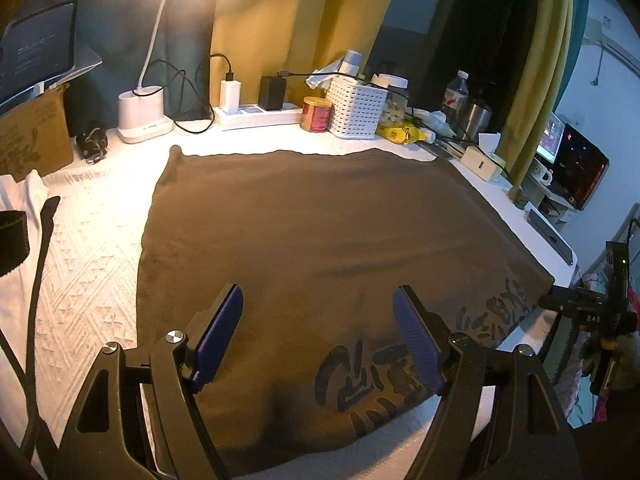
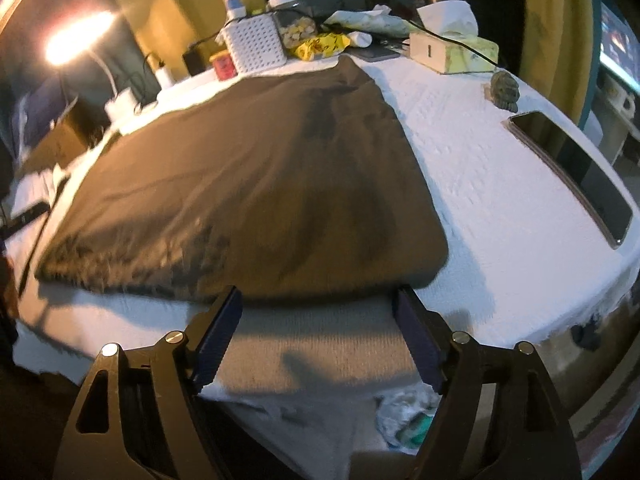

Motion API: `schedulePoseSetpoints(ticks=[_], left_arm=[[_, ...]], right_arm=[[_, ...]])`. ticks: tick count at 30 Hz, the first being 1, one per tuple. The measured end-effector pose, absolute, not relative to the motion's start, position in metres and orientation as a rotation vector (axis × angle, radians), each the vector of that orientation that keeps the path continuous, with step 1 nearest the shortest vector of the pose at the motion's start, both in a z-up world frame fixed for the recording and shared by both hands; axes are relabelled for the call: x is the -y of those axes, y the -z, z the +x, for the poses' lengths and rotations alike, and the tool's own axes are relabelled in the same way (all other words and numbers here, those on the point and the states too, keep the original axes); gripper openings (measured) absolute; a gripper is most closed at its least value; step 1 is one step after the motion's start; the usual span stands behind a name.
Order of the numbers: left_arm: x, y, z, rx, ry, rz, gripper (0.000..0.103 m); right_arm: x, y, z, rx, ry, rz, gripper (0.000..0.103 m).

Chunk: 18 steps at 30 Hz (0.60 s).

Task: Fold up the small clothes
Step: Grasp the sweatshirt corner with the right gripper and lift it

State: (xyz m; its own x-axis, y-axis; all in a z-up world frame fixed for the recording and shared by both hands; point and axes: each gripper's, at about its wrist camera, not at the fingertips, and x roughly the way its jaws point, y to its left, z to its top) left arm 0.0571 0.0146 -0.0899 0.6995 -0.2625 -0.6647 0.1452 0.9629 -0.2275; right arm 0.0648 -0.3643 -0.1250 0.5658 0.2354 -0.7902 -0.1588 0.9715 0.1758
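Right wrist blurs the brown garment (image 2: pixel 240 184); both hand-held grippers gape, holding nothing.

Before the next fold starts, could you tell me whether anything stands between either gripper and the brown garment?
Nothing visible does. The left gripper hangs open over the brown garment, and the right gripper is open at its near edge, only bare white table cover beneath.

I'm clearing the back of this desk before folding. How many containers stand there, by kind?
White slotted basket: 1
Red tin: 1
Clear jar: 1
Plastic bottle: 1
Steel cup: 1
Tissue box: 1
Total: 6
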Motion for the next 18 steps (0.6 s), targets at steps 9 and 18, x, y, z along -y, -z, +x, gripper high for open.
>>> schedulePoseSetpoints(ticks=[9,18], left_arm=[[-0.032,0.095,0.073,-0.795,0.203,-0.180,0.077],[-0.052,0.100,0.092,-0.820,0.177,-0.195,0.077]], right_arm=[[0.357,0.127,0.102,-0.878,-0.229,0.243,0.085],[0.337,0.130,0.142,-0.849,-0.214,0.273,0.085]])
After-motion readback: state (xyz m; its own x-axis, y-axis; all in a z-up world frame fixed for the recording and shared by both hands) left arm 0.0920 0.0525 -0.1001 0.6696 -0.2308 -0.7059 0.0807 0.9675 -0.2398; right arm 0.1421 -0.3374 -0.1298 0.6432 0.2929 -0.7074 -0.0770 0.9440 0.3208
